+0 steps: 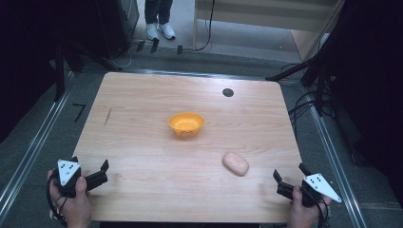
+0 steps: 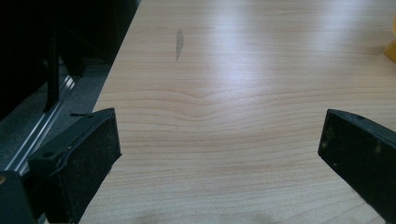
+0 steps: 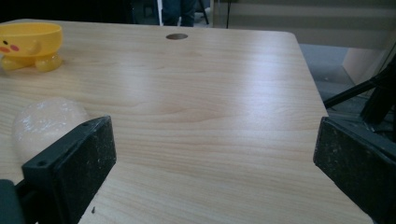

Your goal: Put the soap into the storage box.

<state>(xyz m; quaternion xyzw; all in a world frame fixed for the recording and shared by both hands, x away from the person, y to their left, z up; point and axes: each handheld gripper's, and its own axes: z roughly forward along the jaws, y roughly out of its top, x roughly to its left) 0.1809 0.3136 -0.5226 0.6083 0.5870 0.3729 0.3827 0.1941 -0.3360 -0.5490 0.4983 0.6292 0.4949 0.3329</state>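
Hands come in at the near edge of the wooden tabletop (image 1: 157, 156), one at each corner. The left gripper (image 1: 97, 173) sits at about seven o'clock, held in a hand (image 1: 76, 204) with its jaws spread wide and nothing between them; in the left gripper view only bare wood lies between the jaws. The right gripper (image 1: 290, 178) is at about five o'clock, in the other hand (image 1: 302, 211), its jaws likewise wide apart and empty, with the grey three-cornered plate on top.

Just beyond the right gripper, toward four o'clock of the tabletop's middle, lies a pale pinkish oval lump (image 1: 235, 164), perhaps dough or a bun, flat on the wood and apart from the jaws. In the right gripper view it looks glossy, partly hidden by the left-hand jaw.

Near the centre stands a yellow bowl (image 1: 186, 123), upright, with small rounded feet and a duck-like face, well apart from the lump. Farther on, toward one o'clock, is a dark round hole (image 1: 228, 92) in the wood. Past the far edge, at twelve o'clock, a person's white shoes (image 1: 159, 31) stand on the floor.
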